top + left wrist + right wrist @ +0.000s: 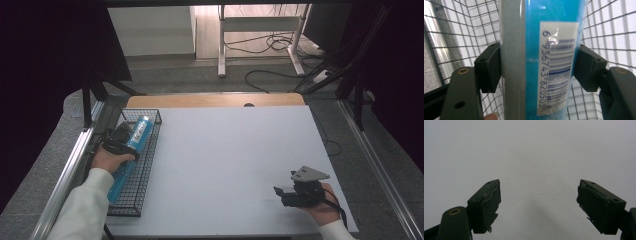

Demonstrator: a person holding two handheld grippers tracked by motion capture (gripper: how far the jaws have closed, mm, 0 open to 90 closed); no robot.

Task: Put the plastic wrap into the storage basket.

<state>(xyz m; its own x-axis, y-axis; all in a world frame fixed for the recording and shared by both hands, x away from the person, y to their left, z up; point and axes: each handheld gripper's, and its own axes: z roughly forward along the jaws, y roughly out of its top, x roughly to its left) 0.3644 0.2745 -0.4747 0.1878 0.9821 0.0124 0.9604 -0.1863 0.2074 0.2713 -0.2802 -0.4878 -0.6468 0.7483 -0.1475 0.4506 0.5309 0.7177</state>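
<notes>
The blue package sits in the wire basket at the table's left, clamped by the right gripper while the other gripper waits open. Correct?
Not quite: the left gripper clamps the blue package in the wire basket, as the left gripper view shows. The right gripper waits open over the white table.

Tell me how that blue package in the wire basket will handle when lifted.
The blue package looks glossy, so it may slip between the left gripper pads. It is long and held near one end, so the far end may sag or swing. It could snag on the wire basket.
</notes>
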